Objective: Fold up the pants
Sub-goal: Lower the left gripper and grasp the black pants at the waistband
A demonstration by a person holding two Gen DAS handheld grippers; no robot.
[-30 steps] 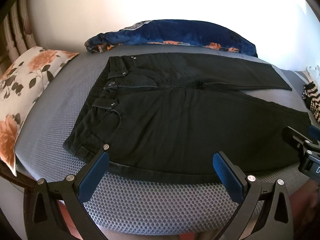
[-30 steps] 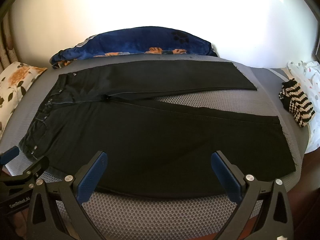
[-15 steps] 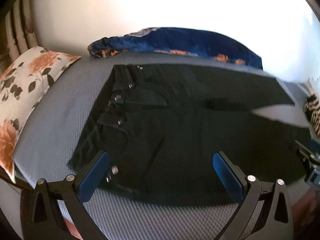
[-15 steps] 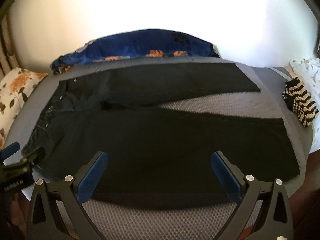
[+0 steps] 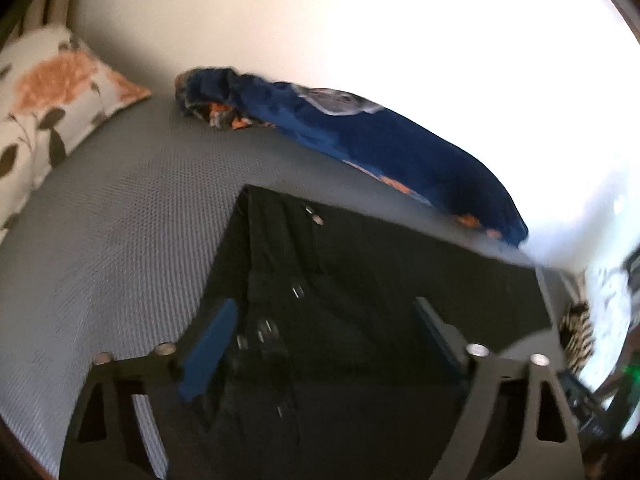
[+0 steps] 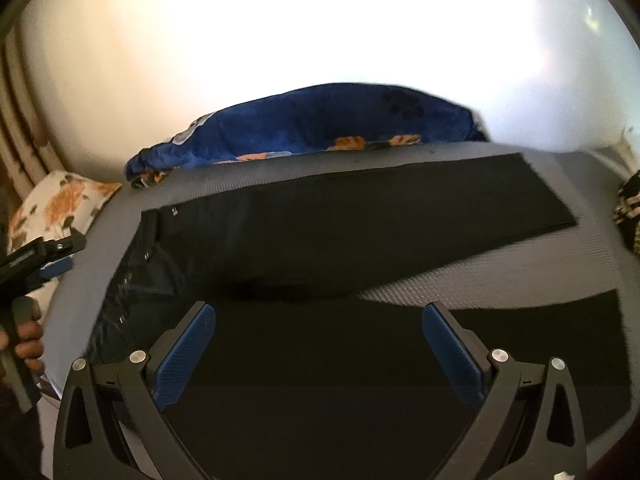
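Your left claw (image 5: pixel 320 344) is closing over the black pants' (image 5: pixel 360 292) waistband on the grey bed (image 5: pixel 120 220), pads not yet touching.

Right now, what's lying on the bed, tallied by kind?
Black pants: 1
Blue blanket: 1
Floral pillow: 1
Striped knit item: 1
Total: 4
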